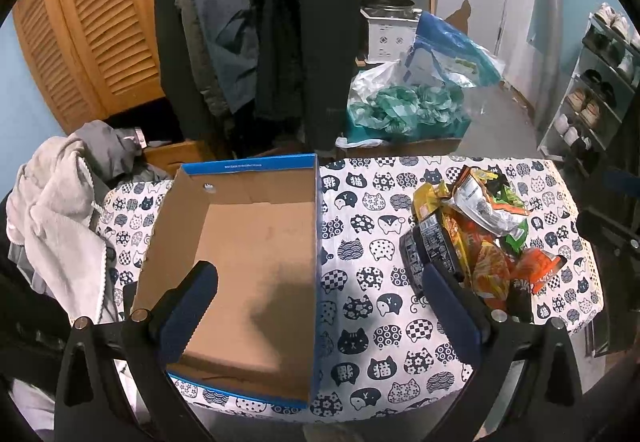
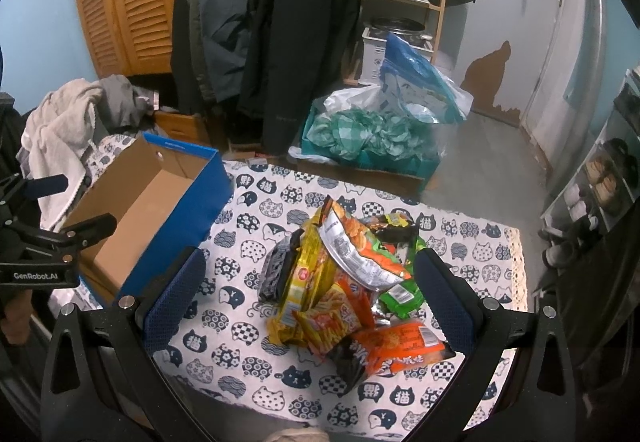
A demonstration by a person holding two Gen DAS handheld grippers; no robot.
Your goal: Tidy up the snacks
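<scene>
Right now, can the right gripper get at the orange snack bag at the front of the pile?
Probably yes. The right gripper is open above the snack pile, and the orange snack bag lies on top at the near edge with nothing covering it.

- Left gripper (image 1: 320, 294): black frame, silver screws, fingers (image 1: 188, 312) padded in dark blue.
- Right gripper (image 2: 310, 282): the same build; white "GenRobot.AI" lettering on the left one's side.

Matt cardboard box (image 1: 256, 250), glossy foil snack packets (image 2: 352, 282), printed cloth tablecloth (image 1: 372, 322)
</scene>
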